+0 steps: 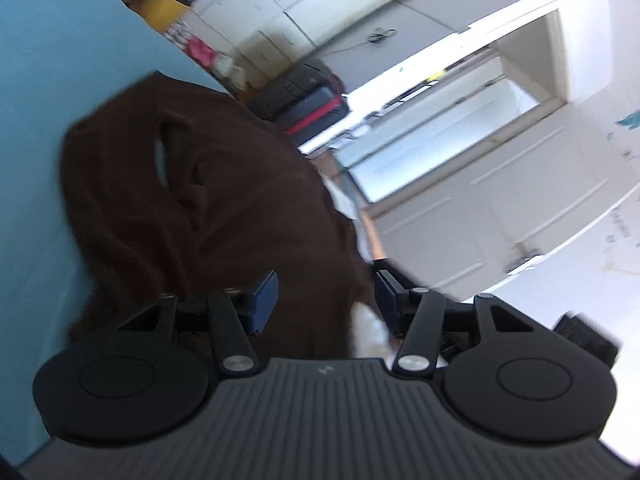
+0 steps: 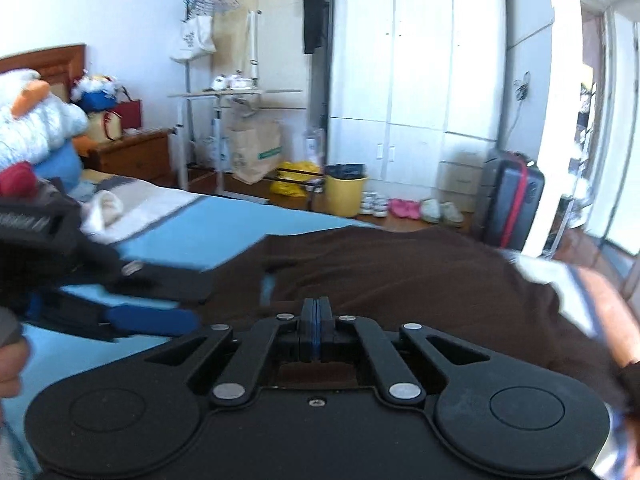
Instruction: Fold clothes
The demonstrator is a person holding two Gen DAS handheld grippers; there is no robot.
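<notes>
A dark brown garment (image 1: 208,208) lies bunched on the blue bed sheet (image 1: 60,80); in the right wrist view the brown garment (image 2: 420,272) spreads across the middle. My left gripper (image 1: 326,298) is open, with brown cloth lying loose behind its blue pads (image 1: 264,300), which press on nothing. From the right wrist view the left gripper (image 2: 198,300) reaches in from the left at the garment's edge. My right gripper (image 2: 316,320) has its pads tight together at the cloth, which comes right up to the tips.
Off the bed's far side stand a yellow bin (image 2: 346,194), a dark suitcase (image 2: 508,208), a white wardrobe (image 2: 420,60) and a clothes rack (image 2: 240,92). Plush toys (image 2: 36,120) pile at the headboard. A person's forearm (image 2: 608,308) is at the right.
</notes>
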